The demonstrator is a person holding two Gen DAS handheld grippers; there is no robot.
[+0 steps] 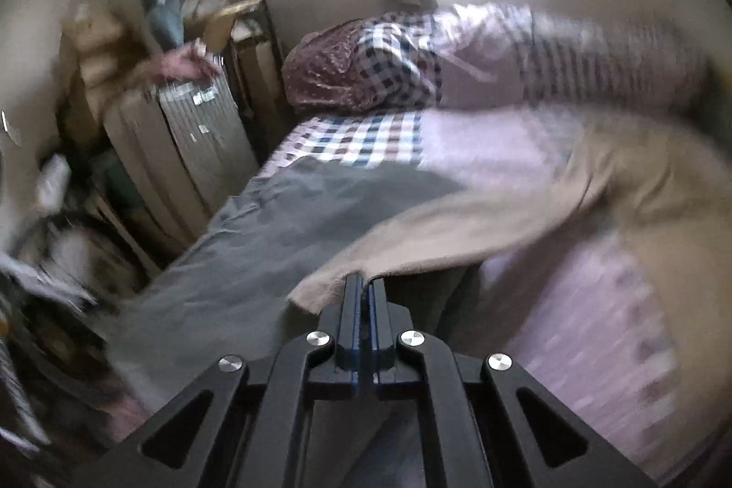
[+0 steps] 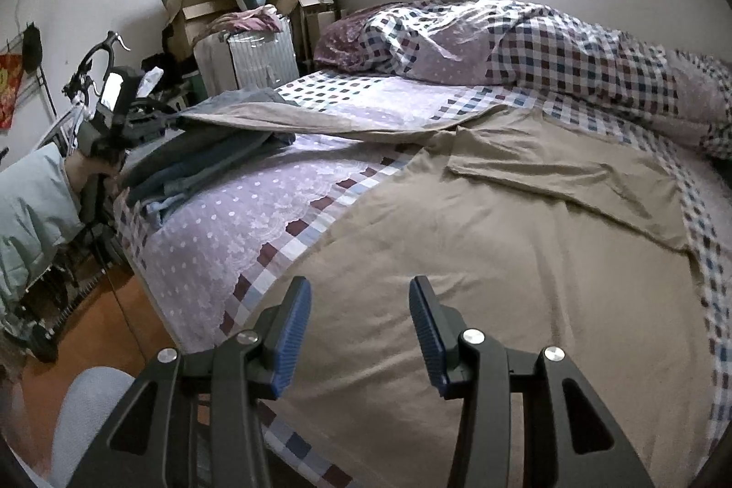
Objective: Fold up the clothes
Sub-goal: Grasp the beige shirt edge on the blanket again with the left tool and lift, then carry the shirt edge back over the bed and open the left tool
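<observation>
Left tongs (image 1: 364, 282) pinched tight together, angled downward; right tongs (image 2: 360, 328) gape apart, angled downward.

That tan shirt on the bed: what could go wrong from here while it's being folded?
The left gripper pinches only the very edge of the tan cotton shirt, so the cloth might slip from the fingers. That stretched part passes over the folded grey-blue clothes and could drag them askew. The right gripper is open above the shirt, so nothing pins the body down; it may shift.
</observation>
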